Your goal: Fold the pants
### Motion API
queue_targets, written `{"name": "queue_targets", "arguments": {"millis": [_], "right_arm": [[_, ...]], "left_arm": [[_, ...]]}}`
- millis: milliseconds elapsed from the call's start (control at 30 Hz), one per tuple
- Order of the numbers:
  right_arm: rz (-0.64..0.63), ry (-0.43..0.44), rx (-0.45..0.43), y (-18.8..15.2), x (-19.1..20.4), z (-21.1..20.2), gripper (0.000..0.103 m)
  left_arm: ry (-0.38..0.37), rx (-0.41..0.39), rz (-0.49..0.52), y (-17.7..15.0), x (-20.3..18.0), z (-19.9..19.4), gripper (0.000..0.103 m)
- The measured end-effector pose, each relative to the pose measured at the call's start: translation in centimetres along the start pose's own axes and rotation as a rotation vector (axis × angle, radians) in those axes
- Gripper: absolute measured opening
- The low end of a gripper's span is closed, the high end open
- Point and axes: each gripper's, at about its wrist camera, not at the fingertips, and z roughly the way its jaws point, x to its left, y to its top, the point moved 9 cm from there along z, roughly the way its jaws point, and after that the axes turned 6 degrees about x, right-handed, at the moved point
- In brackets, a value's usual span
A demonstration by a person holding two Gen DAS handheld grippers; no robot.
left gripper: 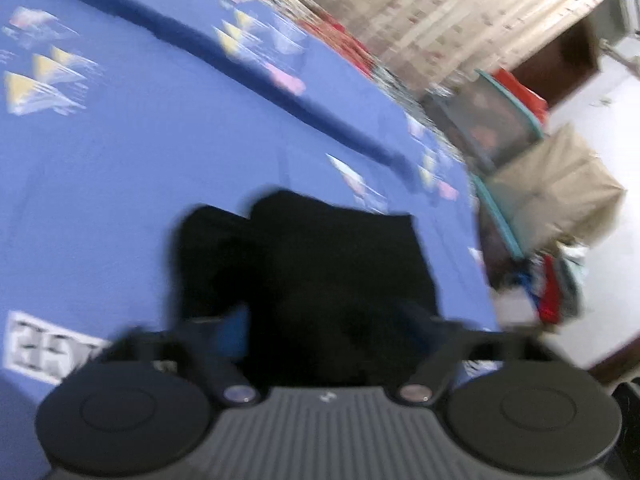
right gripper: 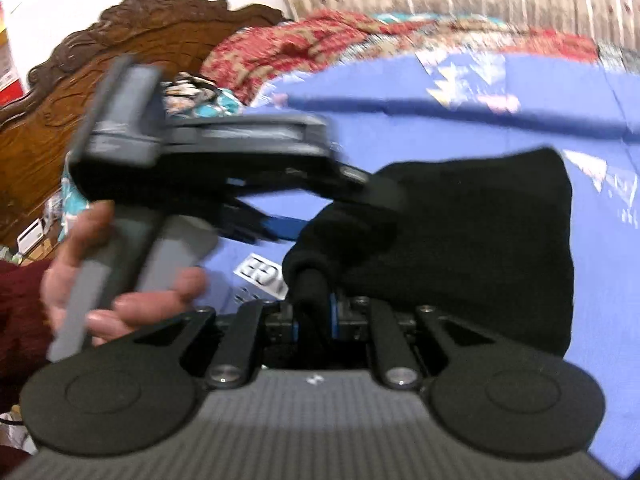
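This is a bedroom in a home. A bed spread with a blue sheet [right gripper: 600, 240] printed with small triangles stands against a carved wooden headboard [right gripper: 80, 64], with a red patterned blanket [right gripper: 320, 40] bunched along its far side. Flowered curtains [left gripper: 460, 12] hang behind, and beside the bed stand stacked storage bins [left gripper: 504, 120] and a heap of clothes [left gripper: 556, 284].

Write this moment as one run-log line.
right hand-held gripper: shut on black pants | left hand-held gripper: pants between fingers | surface: blue bedsheet
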Motion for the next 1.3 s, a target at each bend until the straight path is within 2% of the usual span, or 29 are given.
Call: {"name": "queue_targets", "arguments": {"millis": [100,200,267,333,367,400,467,533,600,700,800,900,1000,1033,1100,1133,1200,1233,1300], "right_arm": [[-0.058,-0.016,-0.001,-0.1,0.9,0.0,0.016],[-0.028,-0.016,0.057,-1.2,0.2,2.1,0.017],[-0.011,-0.014,0.126,-3.1,-0.4,4.5,0.017],[-0.02,-0.019,0.138,-4.0,-0.5,5.4,0.018],[-0.029,-0.019,0.125,-3.8,-0.2,4.9,0.027],[-0.033,0.015,0.117,-3.3,0.1,4.1,0.04],[-0.009,0.119,0.073,-2.2,0.3,1.8,0.042],[0.024,0.149,-0.001,-0.6,-0.9,-1.4,0.042],[0.08,0.125,-0.097,0.9,-3.3,-4.6,0.042],[0.221,0.02,-0.218,3.4,-9.0,-7.8,0.037],[0.263,-0.069,-0.25,5.6,-12.7,-7.7,0.03],[0.252,-0.035,-0.212,7.4,-12.8,-5.3,0.03],[0.218,0.027,-0.156,8.3,-11.6,-2.5,0.031],[0.228,0.039,-0.111,8.3,-11.7,-0.8,0.031],[0.258,-0.002,0.008,6.3,-12.7,1.4,0.028],[0.247,-0.06,0.08,4.6,-13.4,3.0,0.027],[0.214,-0.213,0.14,2.3,-15.9,5.2,0.026],[0.266,-0.268,0.157,1.2,-17.6,5.8,0.026],[0.439,-0.179,0.126,0.4,-19.1,5.5,0.026]], "left_arm": [[0.088,-0.014,0.03,0.2,0.4,0.4,0.016],[0.235,0.017,0.06,-1.1,2.2,1.8,0.016],[0.314,0.039,0.072,-2.2,3.7,2.9,0.019],[0.306,0.019,0.058,-2.5,4.2,2.9,0.023],[0.297,0.012,0.055,-2.4,3.9,2.6,0.027],[0.294,0.007,0.053,-2.3,3.7,2.2,0.033],[0.302,-0.01,0.063,-2.0,3.4,1.2,0.041],[0.322,-0.044,0.064,-1.9,3.3,-0.2,0.046],[0.327,-0.074,0.048,-2.0,3.1,-1.8,0.045],[0.319,-0.134,0.056,-1.0,1.5,-3.7,0.044],[0.293,-0.19,0.168,-0.2,-2.8,-4.5,0.044],[0.248,-0.174,0.294,-0.6,-7.0,-2.9,0.045],[0.214,-0.102,0.385,-2.5,-8.9,0.4,0.043],[0.214,-0.07,0.403,-3.4,-8.9,1.5,0.043],[0.223,-0.008,0.415,-5.3,-7.8,3.8,0.045],[0.219,0.015,0.411,-5.9,-7.2,4.3,0.046],[0.196,0.064,0.36,-6.9,-5.7,5.1,0.046],[0.19,0.069,0.345,-7.1,-5.2,5.2,0.046],[0.21,0.06,0.376,-7.2,-5.3,5.1,0.046]]}}
